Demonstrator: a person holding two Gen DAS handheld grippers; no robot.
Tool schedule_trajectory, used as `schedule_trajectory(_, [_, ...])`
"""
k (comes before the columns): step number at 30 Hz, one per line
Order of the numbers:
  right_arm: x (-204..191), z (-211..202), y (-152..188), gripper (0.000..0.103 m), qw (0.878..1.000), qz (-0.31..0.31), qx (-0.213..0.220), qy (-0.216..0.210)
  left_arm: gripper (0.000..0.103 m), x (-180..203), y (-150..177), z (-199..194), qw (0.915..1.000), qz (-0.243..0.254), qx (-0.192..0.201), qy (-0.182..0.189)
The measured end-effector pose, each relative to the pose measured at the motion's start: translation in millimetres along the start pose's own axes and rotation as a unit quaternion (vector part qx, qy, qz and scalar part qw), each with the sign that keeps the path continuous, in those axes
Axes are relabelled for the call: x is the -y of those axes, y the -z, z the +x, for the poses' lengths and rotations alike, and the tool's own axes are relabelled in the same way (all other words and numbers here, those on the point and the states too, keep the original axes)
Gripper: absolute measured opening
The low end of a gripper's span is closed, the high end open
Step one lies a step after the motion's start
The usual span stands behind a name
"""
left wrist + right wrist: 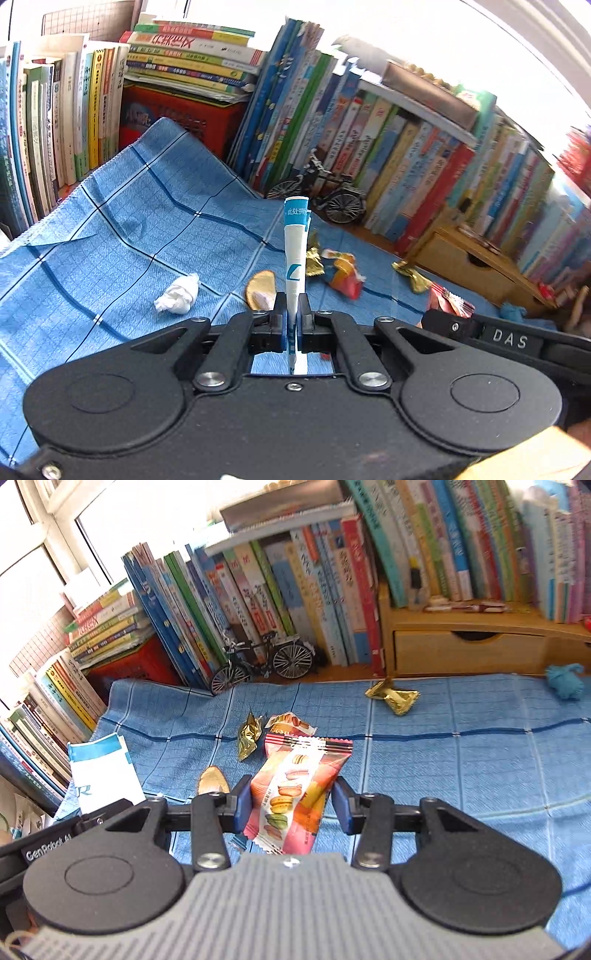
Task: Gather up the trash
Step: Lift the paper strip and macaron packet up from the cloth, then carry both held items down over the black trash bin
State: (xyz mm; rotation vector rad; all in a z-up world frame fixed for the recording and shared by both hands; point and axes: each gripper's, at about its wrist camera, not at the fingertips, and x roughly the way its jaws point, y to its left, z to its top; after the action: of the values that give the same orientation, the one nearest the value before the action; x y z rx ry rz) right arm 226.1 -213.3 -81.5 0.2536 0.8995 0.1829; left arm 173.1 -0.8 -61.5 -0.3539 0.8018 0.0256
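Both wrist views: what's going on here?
A person with two handheld grippers is clearing trash off a blue cloth. The left gripper is shut on a white-and-blue packet; the right gripper holds a pink macaron wrapper. On the cloth lie a crumpled tissue, gold wrappers and another snack wrapper.

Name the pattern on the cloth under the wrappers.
Blue checked cloth with dark blue grid lines; clearest in the right wrist view.

Blk left claw (pixel 291 308), blue pads.
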Motion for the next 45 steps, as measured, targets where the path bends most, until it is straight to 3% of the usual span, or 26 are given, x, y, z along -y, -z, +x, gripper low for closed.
schedule_trajectory(14, [-18.8, -94.4, 46.8, 0.050, 0.999, 0.011, 0.036, 0.019, 0.004, -9.6, 32.4, -104.2, 0.9979, 0.052, 0.003, 0.039])
schedule_trajectory(26, [-52.0, -149.7, 116.8, 0.050, 0.999, 0.006, 0.041, 0.010, 0.004, -53.7, 79.5, -181.1, 0.9963, 0.069, -0.009, 0.051])
schedule_trajectory(35, [-81.8, -165.0, 183.9, 0.050, 1.000, -0.015, 0.014, -0.012, 0.004, -100.0, 131.6, -211.9, 0.9962, 0.068, -0.035, 0.043])
schedule_trajectory(45, [-109.1, -162.5, 255.6, 0.050, 0.997, -0.046, -0.048, -0.039, 0.004, -147.1, 198.1, -219.9, 0.9943, 0.053, -0.092, 0.018])
